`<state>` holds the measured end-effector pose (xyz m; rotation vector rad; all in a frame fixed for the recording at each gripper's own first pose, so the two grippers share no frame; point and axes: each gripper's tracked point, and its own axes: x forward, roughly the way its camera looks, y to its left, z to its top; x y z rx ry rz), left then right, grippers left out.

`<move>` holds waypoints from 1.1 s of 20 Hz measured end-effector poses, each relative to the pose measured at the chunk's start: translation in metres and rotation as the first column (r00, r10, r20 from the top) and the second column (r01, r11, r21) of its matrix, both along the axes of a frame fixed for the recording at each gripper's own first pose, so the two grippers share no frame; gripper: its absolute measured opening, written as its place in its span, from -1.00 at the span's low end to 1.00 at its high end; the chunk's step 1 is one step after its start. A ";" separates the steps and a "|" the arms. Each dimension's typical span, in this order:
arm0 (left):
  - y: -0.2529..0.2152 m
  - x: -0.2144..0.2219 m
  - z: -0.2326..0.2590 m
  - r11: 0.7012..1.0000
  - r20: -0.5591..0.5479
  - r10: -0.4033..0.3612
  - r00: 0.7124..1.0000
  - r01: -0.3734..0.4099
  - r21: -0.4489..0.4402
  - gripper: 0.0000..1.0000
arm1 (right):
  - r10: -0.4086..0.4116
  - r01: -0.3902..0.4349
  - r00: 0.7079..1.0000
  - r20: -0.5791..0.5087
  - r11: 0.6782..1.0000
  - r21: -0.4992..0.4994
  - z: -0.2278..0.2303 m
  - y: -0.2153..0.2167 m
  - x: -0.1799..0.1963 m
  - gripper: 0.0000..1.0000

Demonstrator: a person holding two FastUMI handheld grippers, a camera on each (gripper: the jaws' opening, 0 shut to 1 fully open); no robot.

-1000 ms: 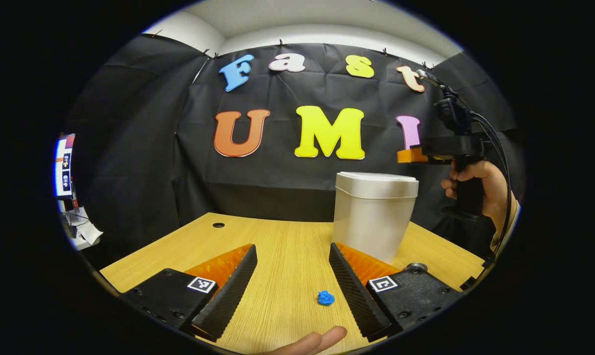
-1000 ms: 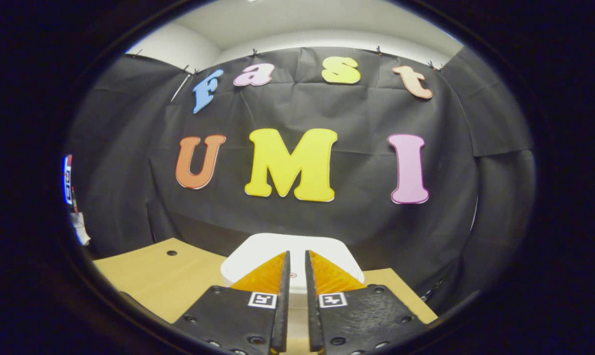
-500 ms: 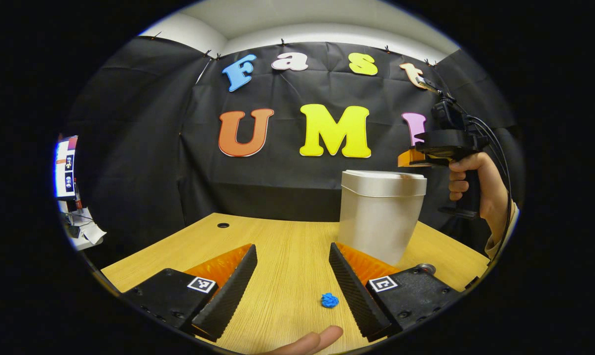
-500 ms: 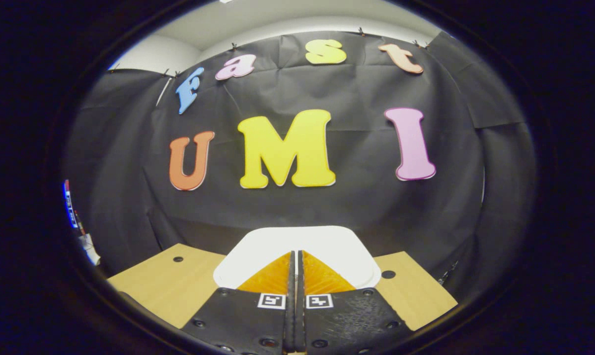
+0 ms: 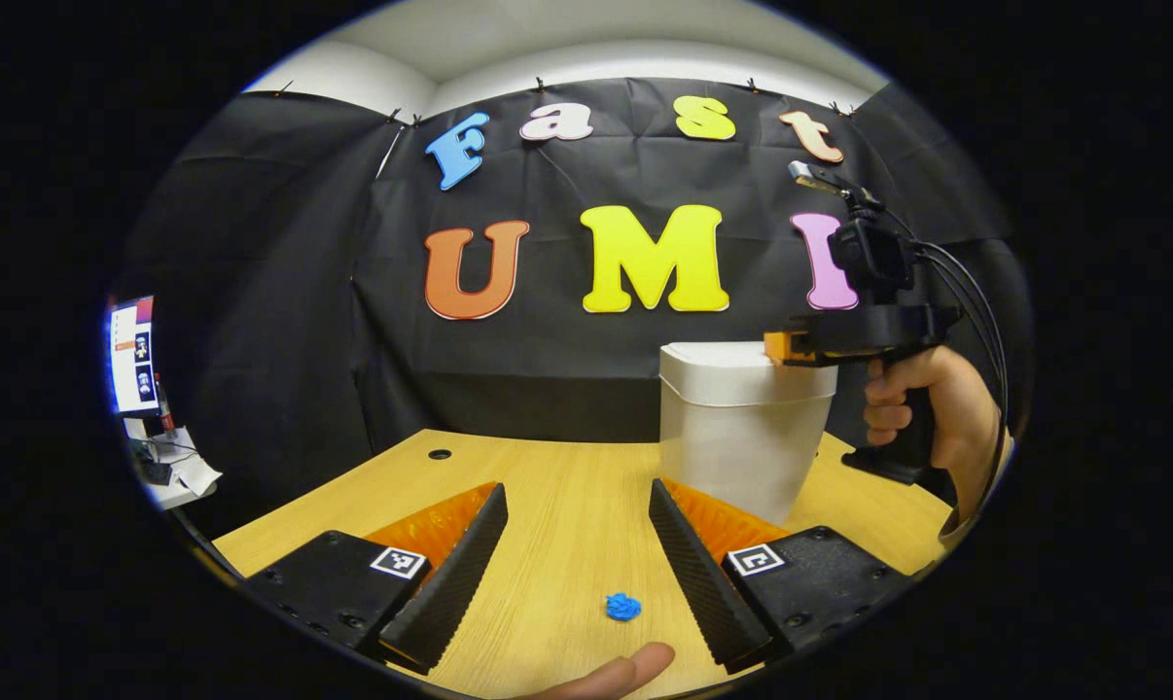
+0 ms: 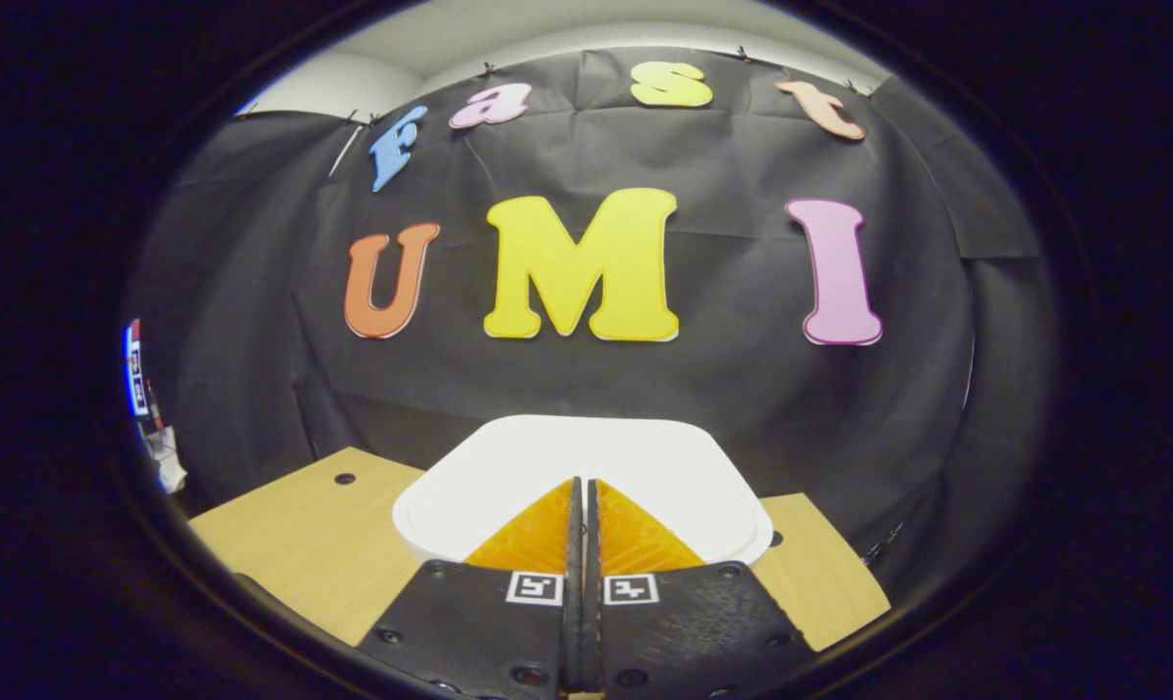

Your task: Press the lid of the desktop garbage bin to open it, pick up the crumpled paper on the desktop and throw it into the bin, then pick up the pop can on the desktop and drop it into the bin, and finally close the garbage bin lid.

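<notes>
bare desk [image 5: 557,486] left of bin [image 5: 737,437], right gripper [image 6: 580,483] seemingly on lid [image 6: 586,457]

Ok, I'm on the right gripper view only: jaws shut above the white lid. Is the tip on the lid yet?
Observer: In the left gripper view, the right gripper has its tip at the top edge of the bin lid. Contact looks likely, and the lid is down.
Operator: And where's the paper?
Observer: The blue crumpled paper lies on the desk, between the open jaws of the left gripper, untouched.
</notes>
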<state>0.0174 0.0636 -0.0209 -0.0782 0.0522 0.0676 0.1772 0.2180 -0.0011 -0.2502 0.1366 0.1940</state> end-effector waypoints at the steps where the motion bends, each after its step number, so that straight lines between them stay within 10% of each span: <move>1: -0.005 -0.002 0.003 1.000 0.007 -0.003 1.000 0.003 -0.004 0.93 | 0.008 -0.008 1.000 0.007 1.000 0.010 0.001 0.001 -0.002 -0.97; 6: -0.025 -0.006 0.014 0.999 0.028 -0.043 0.999 0.043 0.008 0.93 | 0.023 -0.023 0.988 0.152 1.000 0.000 0.015 -0.012 -0.037 -0.99; 12: -0.030 0.003 0.001 0.999 -0.005 -0.029 1.000 0.029 0.016 0.93 | 0.086 -0.108 0.990 0.112 0.971 0.212 0.019 -0.029 -0.088 -0.92; 20: -0.031 0.009 -0.003 1.000 -0.023 -0.017 1.000 0.017 0.025 0.93 | 0.066 -0.072 0.997 0.034 0.976 0.205 -0.025 -0.088 -0.126 -0.93; 22: -0.029 0.010 -0.006 0.999 -0.020 -0.011 1.000 0.012 0.039 0.93 | 0.093 -0.094 0.996 0.014 0.976 0.195 -0.038 -0.100 -0.133 -0.51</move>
